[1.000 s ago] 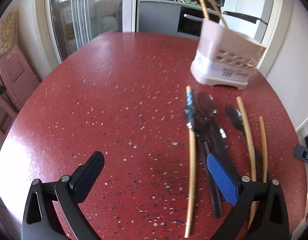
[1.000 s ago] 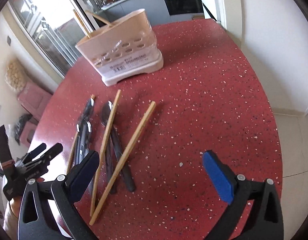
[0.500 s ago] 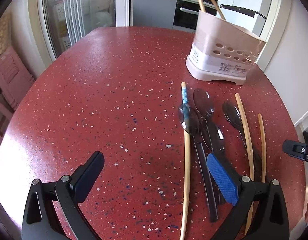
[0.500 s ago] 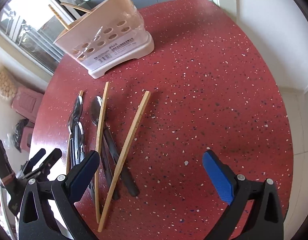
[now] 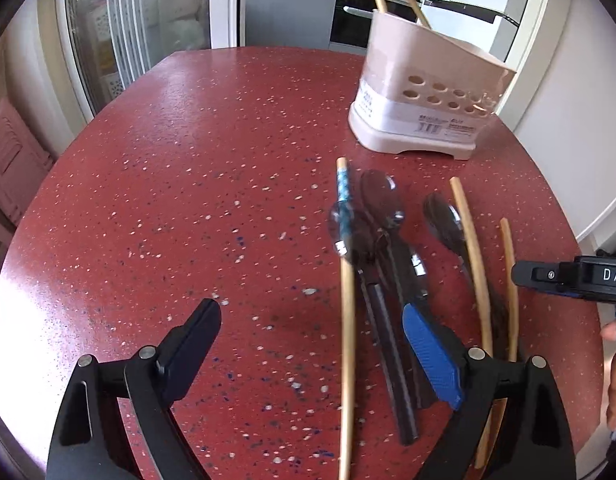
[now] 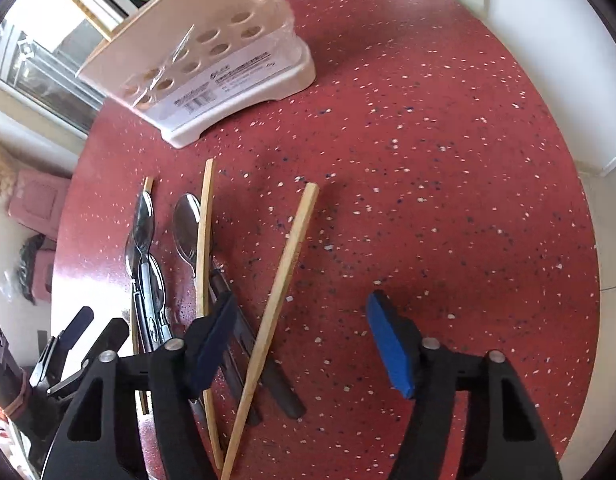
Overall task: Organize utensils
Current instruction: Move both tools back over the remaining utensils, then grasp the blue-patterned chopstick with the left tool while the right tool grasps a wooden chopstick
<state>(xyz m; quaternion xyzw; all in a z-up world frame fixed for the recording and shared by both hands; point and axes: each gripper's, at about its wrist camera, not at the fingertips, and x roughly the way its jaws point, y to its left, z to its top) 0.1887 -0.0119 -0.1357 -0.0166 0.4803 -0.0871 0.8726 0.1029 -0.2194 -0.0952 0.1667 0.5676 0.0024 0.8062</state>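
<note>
Right gripper (image 6: 300, 344): points steeply down over the near ends of the utensils; its jaws are closing, with the outermost chopstick (image 6: 282, 292) lying between them, nearer the dark pad. The pads do not press on it yet, and nothing is held.
Left gripper (image 5: 311, 354): jaws wide apart and empty; the leftmost chopstick (image 5: 346, 340) and a dark handle lie in the gap, near the blue pad.
Utensils: three chopsticks and several dark-handled spoons (image 6: 186, 224) lie in a loose bundle on the red speckled table (image 6: 447, 160), bowls and tips pointing toward the caddy.
Caddy (image 5: 431, 96): pale plastic holder with round holes, standing at the far side of the table, well apart from the bundle; two chopsticks already stand in it.
Step in hand: judged to be the pick of one chopstick by the right gripper, early in the task since most pieces lie loose.
Next move calls for: lowering until the pads straddle only that stick, then closing fully without catching the neighbouring chopstick that crosses near its lower end.
Hidden or unclear: the sticks' near ends pass under the gripper frames; the spoons overlap, so their count is uncertain; the left view is blurred; the caddy's compartments cannot be seen.
</note>
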